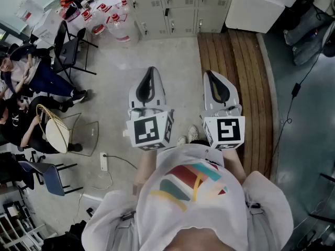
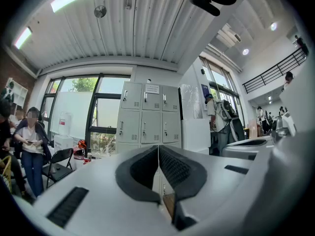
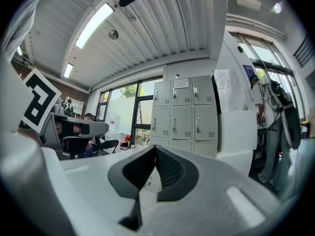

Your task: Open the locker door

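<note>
The locker bank (image 1: 172, 7) stands at the far edge of the floor, straight ahead of both grippers and well apart from them. It is a grid of pale grey doors, every one shut flush. Which door is the target I can't tell. In the left gripper view the locker bank (image 2: 150, 114) sits just above the jaw tips, dead centre. The right gripper view puts the locker bank (image 3: 184, 114) a touch right of centre. Each door carries a small upright handle near its left edge, so the hinges are probably on the right and a pull would swing the door rightward.

Now the grippers. The left gripper (image 1: 151, 72) has its jaws pressed together with nothing between them. The right gripper (image 1: 209, 75) is the same, closed and empty. Both are held level, side by side, noses aimed at the lockers.

Neither has a clear lead on distance. The left gripper lines up with the bank's middle. The right gripper lines up with its right column, over the near edge of the wooden decking (image 1: 235, 88) that runs up to the lockers.

The coming move, as I read it, is a straight walk forward.
</note>
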Available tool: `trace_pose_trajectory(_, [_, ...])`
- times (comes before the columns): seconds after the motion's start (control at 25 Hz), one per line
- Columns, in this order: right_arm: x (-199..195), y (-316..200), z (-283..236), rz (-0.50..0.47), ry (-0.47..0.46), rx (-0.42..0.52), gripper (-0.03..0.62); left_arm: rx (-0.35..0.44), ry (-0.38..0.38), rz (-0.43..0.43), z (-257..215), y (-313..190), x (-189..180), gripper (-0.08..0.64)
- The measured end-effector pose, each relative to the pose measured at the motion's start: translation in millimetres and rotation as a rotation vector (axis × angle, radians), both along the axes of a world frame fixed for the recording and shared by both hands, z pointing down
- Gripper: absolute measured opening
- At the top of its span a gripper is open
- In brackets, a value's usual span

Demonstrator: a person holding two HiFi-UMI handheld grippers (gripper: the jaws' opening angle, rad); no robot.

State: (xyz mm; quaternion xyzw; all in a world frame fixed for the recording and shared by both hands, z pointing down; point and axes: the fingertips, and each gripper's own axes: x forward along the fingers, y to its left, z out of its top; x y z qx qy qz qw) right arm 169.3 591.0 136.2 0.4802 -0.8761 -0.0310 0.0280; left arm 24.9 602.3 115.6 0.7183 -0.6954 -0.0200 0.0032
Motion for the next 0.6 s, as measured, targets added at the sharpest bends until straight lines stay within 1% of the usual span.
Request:
trace_pose_trajectory(0.12, [-1.8,-6.4,1.4,-0.008,-0.007,0.004,0.003,0.003,-0.008,-0.004,2.6,-7.2,-0.7,0.017])
trace_pose_trajectory(0.32, [-7.3,-18.6,5.9,-0.038,-0.008,-0.005,0.003,-0.025,-0.018,-0.008,11.7,-21.5,-3.6,0.016])
trace_pose_trajectory(0.48, [-5.0,-26.0,2.2,-0.063,-0.046,-0.004,0.005,-0.030,-0.017,-0.012,12.3,-29.0,-1.6,0.017])
trace_pose_trajectory(0.6, [0.3,-30.6,4.0,-0.065,-0.051,-0.005,0.005,-0.028,-0.020,-0.016,13.1,-32.5,3.5,0.017])
